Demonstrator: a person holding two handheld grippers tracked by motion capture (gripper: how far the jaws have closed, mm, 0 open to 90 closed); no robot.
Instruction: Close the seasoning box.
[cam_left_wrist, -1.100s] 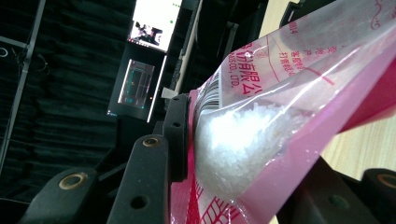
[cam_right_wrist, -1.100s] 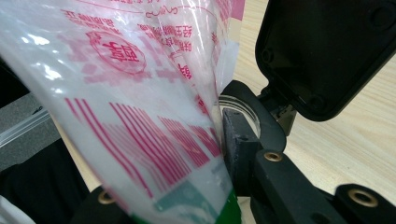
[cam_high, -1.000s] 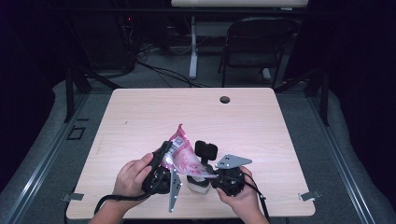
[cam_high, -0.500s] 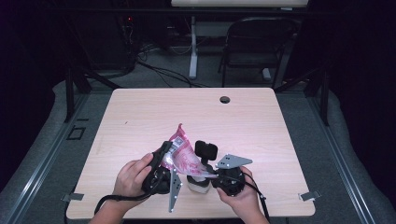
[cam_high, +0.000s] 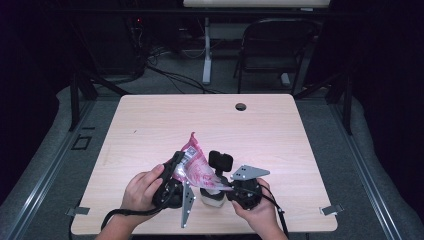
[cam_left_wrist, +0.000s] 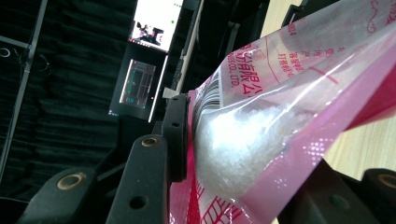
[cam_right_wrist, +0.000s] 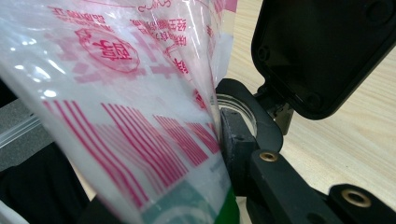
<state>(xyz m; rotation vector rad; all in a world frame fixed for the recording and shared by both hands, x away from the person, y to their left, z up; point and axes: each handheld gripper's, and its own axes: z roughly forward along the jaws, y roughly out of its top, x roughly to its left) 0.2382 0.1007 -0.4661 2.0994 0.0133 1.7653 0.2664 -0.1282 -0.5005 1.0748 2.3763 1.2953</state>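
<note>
A pink-printed clear bag (cam_high: 193, 164) with white granules in it hangs tilted over the table's near edge. My left gripper (cam_high: 178, 164) is shut on it. In the left gripper view one black pad (cam_left_wrist: 179, 135) presses the bag (cam_left_wrist: 261, 126) just where the granules are heaped. My right gripper (cam_high: 214, 192) is shut on a small white jar (cam_high: 210, 199), whose black flip lid (cam_high: 220, 161) stands open. Its jaws have just been closing slightly on the jar. In the right gripper view the bag (cam_right_wrist: 130, 102) hangs in front of the jar's clear rim (cam_right_wrist: 236, 105), beside one finger (cam_right_wrist: 243, 149) and the lid (cam_right_wrist: 322, 51).
The wooden table (cam_high: 150, 125) has a round cable hole (cam_high: 240, 106) near its far edge. A black folding chair (cam_high: 272, 50) and cables on the floor lie beyond the table. Both of the person's hands sit at the near edge.
</note>
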